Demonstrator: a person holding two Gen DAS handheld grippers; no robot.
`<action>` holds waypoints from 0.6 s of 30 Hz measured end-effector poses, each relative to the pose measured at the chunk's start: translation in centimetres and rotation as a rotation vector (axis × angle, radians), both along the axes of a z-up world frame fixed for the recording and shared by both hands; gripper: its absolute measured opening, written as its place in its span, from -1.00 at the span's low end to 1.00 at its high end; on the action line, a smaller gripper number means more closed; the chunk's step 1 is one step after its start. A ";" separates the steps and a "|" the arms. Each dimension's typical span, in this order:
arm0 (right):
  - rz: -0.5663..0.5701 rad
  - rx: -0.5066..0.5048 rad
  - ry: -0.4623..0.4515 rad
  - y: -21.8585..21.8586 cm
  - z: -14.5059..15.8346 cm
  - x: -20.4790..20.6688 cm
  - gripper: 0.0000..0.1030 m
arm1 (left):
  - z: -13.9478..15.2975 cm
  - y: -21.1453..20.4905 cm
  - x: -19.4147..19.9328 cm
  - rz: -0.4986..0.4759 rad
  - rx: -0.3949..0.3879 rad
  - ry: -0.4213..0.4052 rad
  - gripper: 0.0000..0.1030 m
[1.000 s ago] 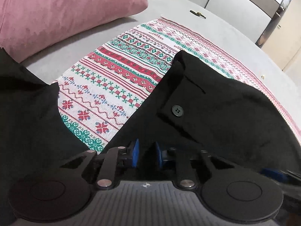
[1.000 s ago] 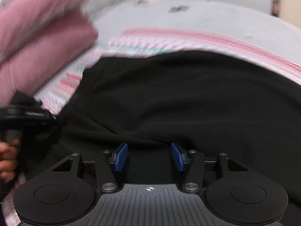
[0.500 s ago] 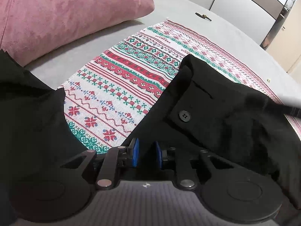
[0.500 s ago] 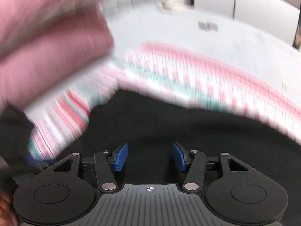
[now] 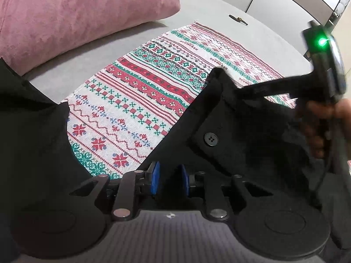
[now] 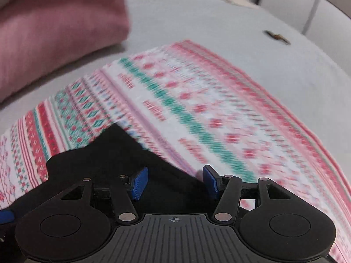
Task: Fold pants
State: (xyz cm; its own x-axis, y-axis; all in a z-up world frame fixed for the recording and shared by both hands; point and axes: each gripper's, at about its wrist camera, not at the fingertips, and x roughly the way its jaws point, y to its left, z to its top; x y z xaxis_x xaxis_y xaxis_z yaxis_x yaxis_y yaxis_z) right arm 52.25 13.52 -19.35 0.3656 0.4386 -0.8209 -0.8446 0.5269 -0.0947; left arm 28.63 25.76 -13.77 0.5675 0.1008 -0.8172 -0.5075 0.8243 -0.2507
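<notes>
Pinching black pants [image 5: 252,135] in our left tongs [image 5: 169,180] over patterned cloth [image 5: 140,92], our right tongs [image 6: 174,183] apart, clamping nothing, pink pillow [image 5: 76,15] behind.

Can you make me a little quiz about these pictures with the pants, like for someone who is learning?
1. True or false: the pillow is green.
2. What round thing is on the black pants? A a coin, B a button, C a sticker.
3. Fill in: the pants lie on a patterned ____.
Key: 1 false, it is pink; 2 B; 3 cloth.
</notes>
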 end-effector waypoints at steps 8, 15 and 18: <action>0.058 0.004 -0.003 -0.1 0.4 -1.5 -0.31 | 0.0 0.1 0.2 0.010 -0.015 -0.003 -0.12; 0.070 -0.033 -0.119 1.4 -0.3 -2.1 -0.05 | 0.1 -0.1 0.0 0.010 -0.007 -0.005 -0.12; 0.080 0.001 -0.095 0.7 0.2 -1.9 -0.05 | 0.1 0.1 0.0 0.008 -0.016 -0.006 -0.11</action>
State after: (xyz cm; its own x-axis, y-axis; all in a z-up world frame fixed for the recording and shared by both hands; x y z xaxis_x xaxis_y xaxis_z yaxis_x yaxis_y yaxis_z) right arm 50.31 14.24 -19.16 0.4053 0.4707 -0.7837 -0.8714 0.4580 -0.1756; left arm 28.61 25.81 -13.71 0.5713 0.0921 -0.8155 -0.5125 0.8161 -0.2669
